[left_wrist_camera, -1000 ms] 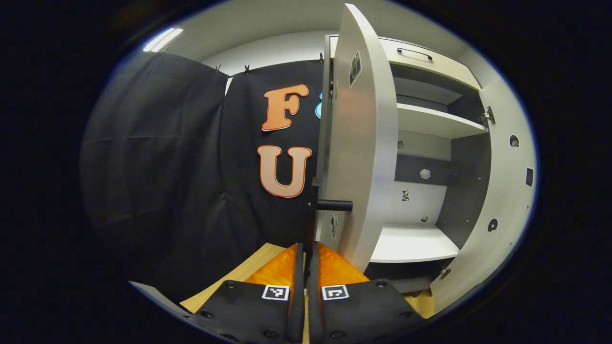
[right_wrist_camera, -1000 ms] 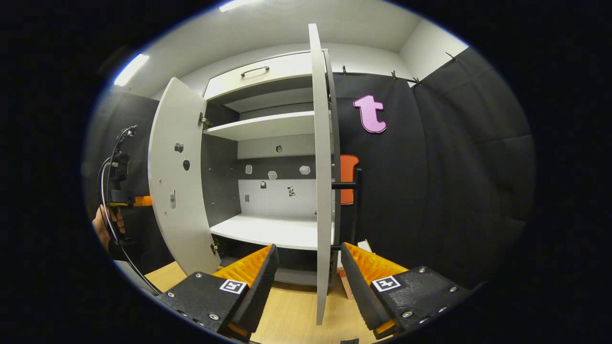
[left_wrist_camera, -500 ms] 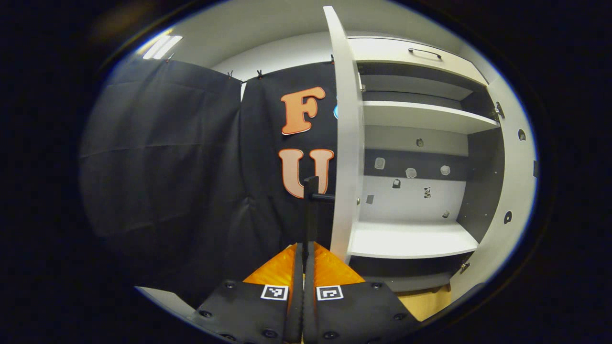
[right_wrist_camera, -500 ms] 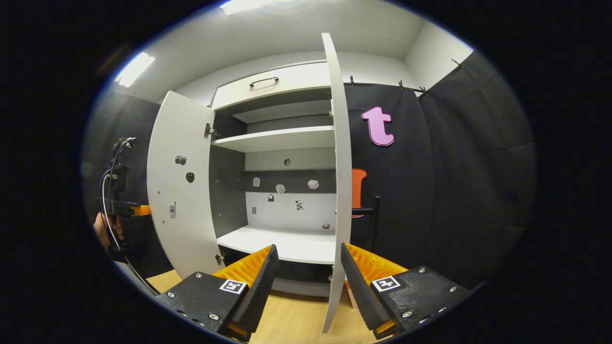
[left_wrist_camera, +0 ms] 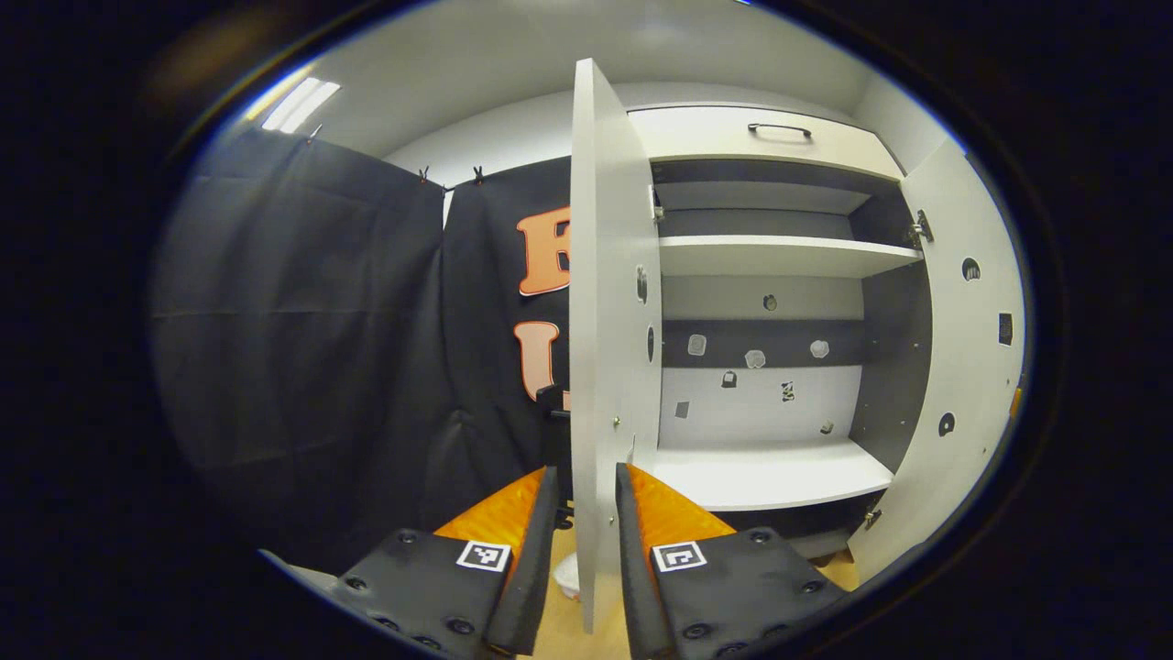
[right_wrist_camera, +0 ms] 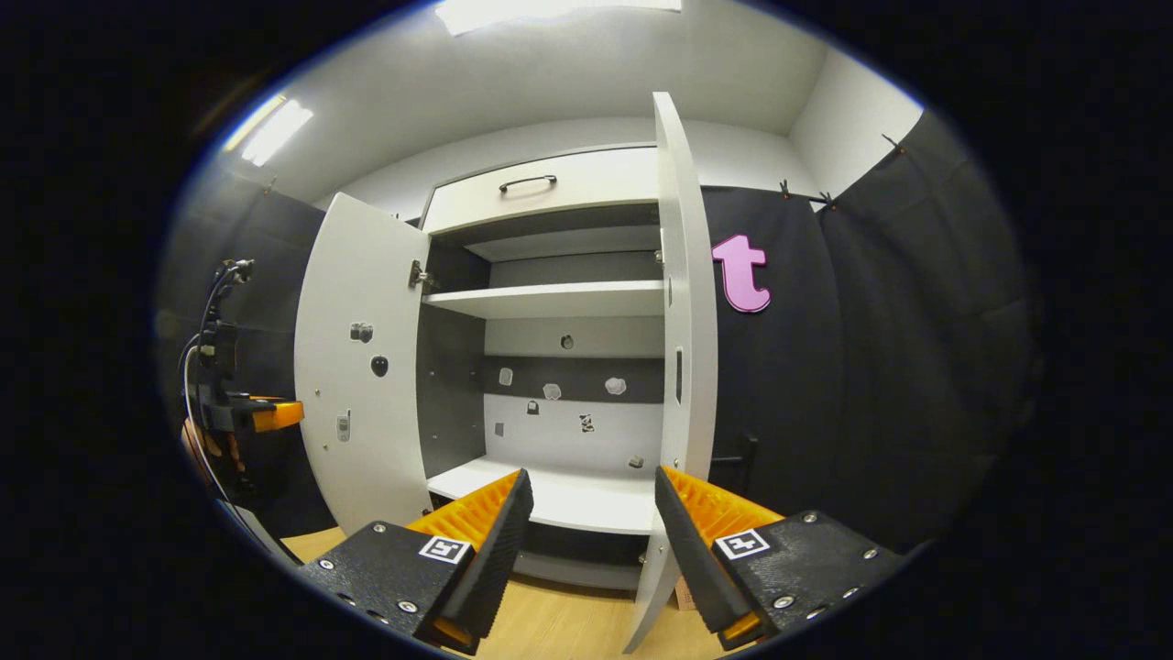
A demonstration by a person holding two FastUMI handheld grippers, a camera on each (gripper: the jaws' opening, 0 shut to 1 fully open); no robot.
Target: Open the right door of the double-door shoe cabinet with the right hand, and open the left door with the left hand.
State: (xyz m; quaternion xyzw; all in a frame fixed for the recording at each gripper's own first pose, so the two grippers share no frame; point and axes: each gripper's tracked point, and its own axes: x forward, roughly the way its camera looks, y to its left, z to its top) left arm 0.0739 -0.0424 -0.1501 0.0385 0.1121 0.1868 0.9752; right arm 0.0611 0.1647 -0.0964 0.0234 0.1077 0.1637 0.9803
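Note:
The white shoe cabinet (right_wrist_camera: 550,298) stands with both doors swung wide. In the left gripper view the left door (left_wrist_camera: 600,275) shows edge-on, its lower edge running down between the fingers of my left gripper (left_wrist_camera: 586,472), which is open. The door's black handle (left_wrist_camera: 553,403) peeks out just left of that edge. In the right gripper view the right door (right_wrist_camera: 683,275) is edge-on above my right gripper (right_wrist_camera: 592,477), which is open and holds nothing. Its black handle (right_wrist_camera: 742,454) lies beyond the right finger. The left door (right_wrist_camera: 362,367) hangs open farther off.
Two white shelves (left_wrist_camera: 779,257) and small stickers on the back panel show inside. A drawer with a black handle (right_wrist_camera: 527,183) tops the cabinet. The right door (left_wrist_camera: 962,367) shows at the right. A hand holds the other gripper (right_wrist_camera: 261,414) at far left. Wooden floor (right_wrist_camera: 550,623) lies below.
My left gripper, shut on the left door's handle before, has let go and opened. The left door's edge now sits between its fingers. The right gripper stayed open and drew back a little.

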